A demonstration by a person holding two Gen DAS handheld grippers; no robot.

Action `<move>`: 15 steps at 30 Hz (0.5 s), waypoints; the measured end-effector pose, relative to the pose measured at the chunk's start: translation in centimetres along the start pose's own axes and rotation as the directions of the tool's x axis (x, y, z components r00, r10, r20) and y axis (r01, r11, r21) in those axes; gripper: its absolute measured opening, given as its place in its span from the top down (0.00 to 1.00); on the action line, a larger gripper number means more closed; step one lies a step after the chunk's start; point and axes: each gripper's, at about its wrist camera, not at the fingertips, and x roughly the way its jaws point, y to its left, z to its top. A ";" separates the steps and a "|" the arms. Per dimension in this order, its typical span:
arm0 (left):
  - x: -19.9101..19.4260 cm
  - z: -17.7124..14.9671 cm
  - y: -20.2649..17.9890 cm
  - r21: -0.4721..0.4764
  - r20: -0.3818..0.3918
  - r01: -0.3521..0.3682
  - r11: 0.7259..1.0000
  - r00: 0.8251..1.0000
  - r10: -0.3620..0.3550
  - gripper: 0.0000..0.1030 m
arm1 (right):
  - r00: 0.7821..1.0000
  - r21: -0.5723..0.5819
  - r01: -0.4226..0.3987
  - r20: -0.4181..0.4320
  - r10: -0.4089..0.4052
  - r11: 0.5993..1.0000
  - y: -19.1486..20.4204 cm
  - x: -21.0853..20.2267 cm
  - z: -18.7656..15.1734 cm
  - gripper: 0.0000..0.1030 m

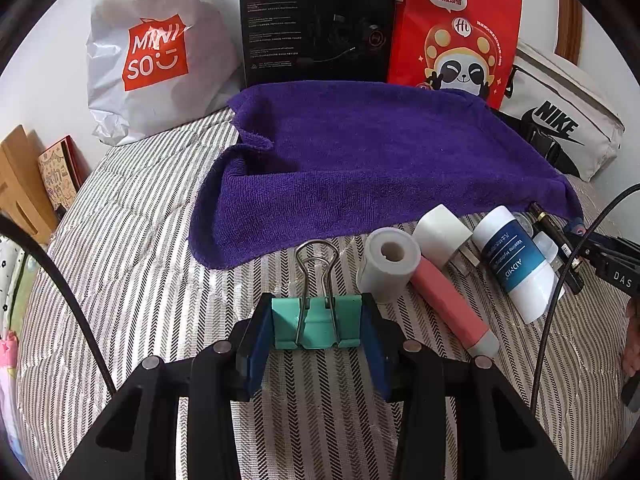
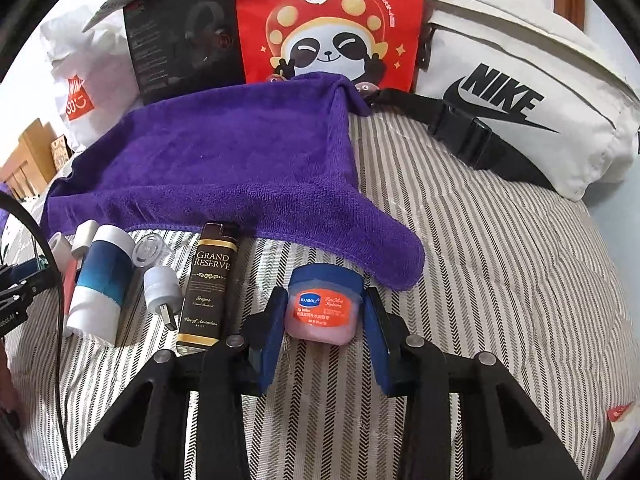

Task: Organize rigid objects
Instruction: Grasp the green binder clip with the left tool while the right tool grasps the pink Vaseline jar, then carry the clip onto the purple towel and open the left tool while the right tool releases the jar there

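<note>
A bed covered in a grey-and-white striped quilt (image 1: 140, 240) is seen, with a purple towel (image 1: 360, 160) spread over its far part. Behind the towel, a white Miniso bag (image 1: 152, 52), a black Hecate box (image 1: 316, 20), a red panda bag (image 1: 452, 32) and a white Nike pouch (image 2: 520, 92) are lined up.

In front of the towel's near edge a row of small things is laid on the quilt: a blue-and-white Vaseline tube (image 1: 516, 264), a dark Grand Reserve box (image 2: 206, 284), a pink stick (image 1: 452, 312), a white roll (image 1: 386, 264), a white cap-like block (image 1: 440, 232) and a small white USB plug (image 2: 162, 292).

A teal binder clip (image 1: 316, 320) is held between the pads of the left gripper (image 1: 316, 344), its wire handles standing upright, close to the white roll.

A pink lip balm jar (image 2: 324, 312) with a blue lid is clasped by the right gripper (image 2: 324, 332), just right of the Grand Reserve box and near the towel's corner.
</note>
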 end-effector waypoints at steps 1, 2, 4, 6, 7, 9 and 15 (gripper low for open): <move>0.0 0.0 0.1 -0.001 0.000 0.001 1.000 1.000 -0.001 0.61 | 1.000 0.000 0.000 0.000 0.000 1.000 0.0 0.0 0.0 0.62; 0.0 0.0 0.0 -0.001 0.000 0.001 1.000 1.000 -0.001 0.61 | 1.000 0.002 -0.003 0.000 0.003 1.000 0.0 0.0 0.1 0.62; 0.0 0.0 0.0 0.000 0.000 0.000 1.000 1.000 0.000 0.61 | 1.000 0.009 -0.013 -0.001 0.013 1.000 0.0 0.0 0.0 0.62; 0.0 0.0 0.0 0.000 0.001 0.000 1.000 1.000 0.000 0.61 | 1.000 0.009 -0.014 -0.002 0.014 1.000 -0.1 0.1 0.1 0.62; 0.0 0.0 0.0 0.000 0.001 0.000 1.000 1.000 0.000 0.61 | 1.000 0.007 -0.012 -0.002 0.012 1.000 -0.1 0.2 0.1 0.62; 0.0 0.0 0.0 -0.001 0.001 0.000 1.000 1.000 0.000 0.62 | 1.000 0.005 -0.009 -0.002 0.009 1.000 -0.2 0.1 0.1 0.62; -0.4 -0.3 0.2 0.004 -0.021 0.006 1.000 1.000 -0.006 0.62 | 0.999 0.006 -0.044 -0.032 0.045 0.999 -0.3 -0.3 0.3 0.64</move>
